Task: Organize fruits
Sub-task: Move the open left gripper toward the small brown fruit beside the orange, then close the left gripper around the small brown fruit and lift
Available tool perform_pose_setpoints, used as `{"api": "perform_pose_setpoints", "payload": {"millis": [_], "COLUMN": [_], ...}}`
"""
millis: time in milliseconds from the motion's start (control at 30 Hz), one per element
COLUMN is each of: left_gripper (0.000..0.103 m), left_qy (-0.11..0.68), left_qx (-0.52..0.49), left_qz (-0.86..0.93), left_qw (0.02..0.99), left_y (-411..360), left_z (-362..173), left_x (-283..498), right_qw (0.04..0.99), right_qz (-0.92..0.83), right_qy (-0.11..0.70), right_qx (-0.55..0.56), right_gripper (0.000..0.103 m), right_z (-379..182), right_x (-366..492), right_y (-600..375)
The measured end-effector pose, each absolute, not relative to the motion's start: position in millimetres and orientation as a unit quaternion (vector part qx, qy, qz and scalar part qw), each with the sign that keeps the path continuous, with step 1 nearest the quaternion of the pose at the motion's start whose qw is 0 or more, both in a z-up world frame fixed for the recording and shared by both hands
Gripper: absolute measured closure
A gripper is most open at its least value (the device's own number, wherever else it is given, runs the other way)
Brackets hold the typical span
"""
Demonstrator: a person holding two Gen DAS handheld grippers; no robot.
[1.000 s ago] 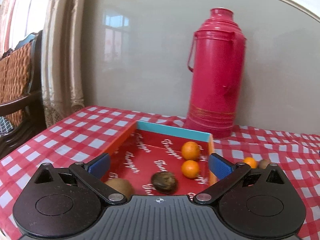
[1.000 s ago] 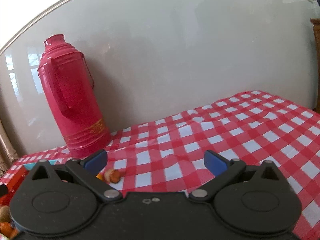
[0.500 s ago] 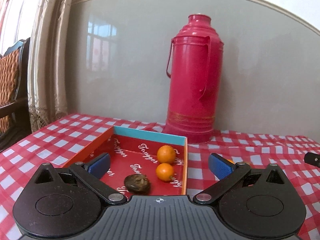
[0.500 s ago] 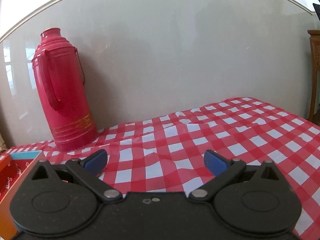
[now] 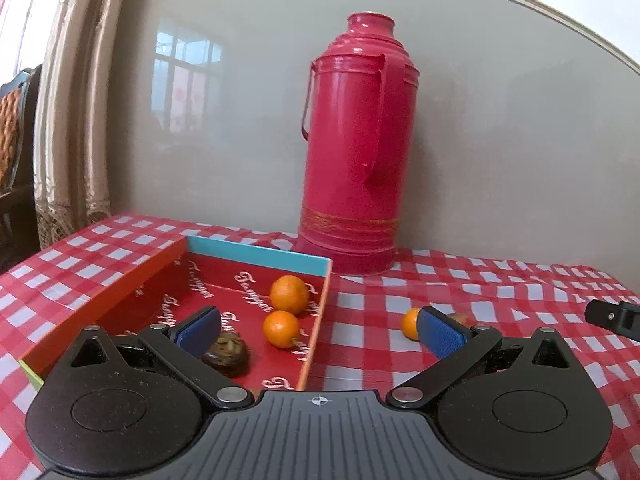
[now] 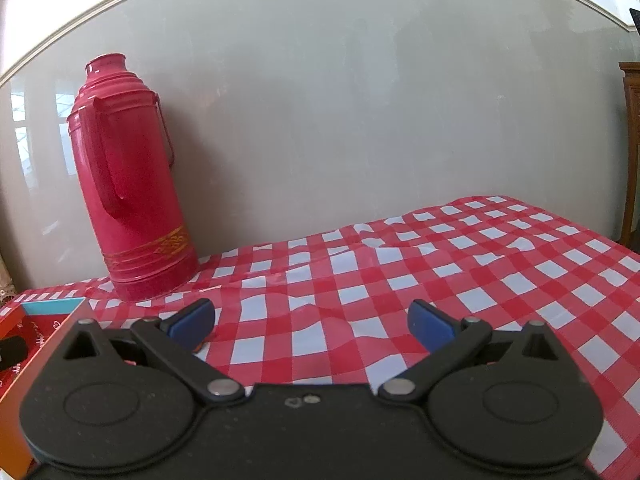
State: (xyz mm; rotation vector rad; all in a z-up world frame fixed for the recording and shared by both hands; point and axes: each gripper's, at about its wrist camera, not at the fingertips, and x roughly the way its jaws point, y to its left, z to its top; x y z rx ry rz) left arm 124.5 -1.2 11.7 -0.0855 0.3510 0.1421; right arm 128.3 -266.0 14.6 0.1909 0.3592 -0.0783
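The left gripper (image 5: 319,332) is hovering with its jaws spread wide, gripping nothing. Two oranges (image 5: 289,294) and a dark wrinkled fruit (image 5: 226,354) are lying inside the red box (image 5: 256,254), ahead of its left finger. A third orange (image 5: 409,323) is sitting on the checkered tablecloth (image 5: 500,280), outside the box, partly hidden behind the right fingertip (image 5: 442,338). The right gripper (image 6: 311,322) is likewise standing wide open and empty over bare cloth, the box corner lying to its left. A red thermos (image 5: 354,152) is standing behind.
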Motion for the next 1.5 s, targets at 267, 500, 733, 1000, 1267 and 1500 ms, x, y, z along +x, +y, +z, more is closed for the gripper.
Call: {"api": "perform_pose_setpoints", "payload": {"millis": [267,500,733,1000,1267,1500], "left_gripper": [0.000,0.000,0.000,0.000,0.000,0.026], "left_qy": [0.176,0.180,0.196,0.215,0.232,0.268], "left_qx": [-0.027,-0.021,-0.010,-0.013,-0.014,-0.014], "left_qz": [0.058,0.035,0.012,0.004,-0.012,-0.051], "left_qw": [0.982,0.983,0.981,0.977,0.972,0.962], "left_y": [-19.0,-34.5,-54.9,-66.2,-80.5,-101.7], "left_z": [9.4,7.8,3.7,-2.7,-9.0,-17.2], "left_x": [130.1,138.6,155.3,178.1,204.8,225.8], "right_qw": [0.978,0.978,0.977,0.976,0.973,0.970], "right_qz": [-0.046,-0.052,-0.067,-0.085,-0.110,-0.119], "right_qy": [0.178,0.176,0.176,0.179,0.178,0.176], "right_qx": [0.104,0.100,0.103,0.096,0.102,0.118], "right_gripper": [0.005,0.005,0.005,0.005,0.005,0.005], "right_z": [15.0,14.8,13.6,10.7,7.1,6.5], "right_x": [128.7,127.9,129.3,135.4,149.7,162.3], "right_y": [-275.8,-281.7,-293.3,-304.6,-321.0,-327.0]}}
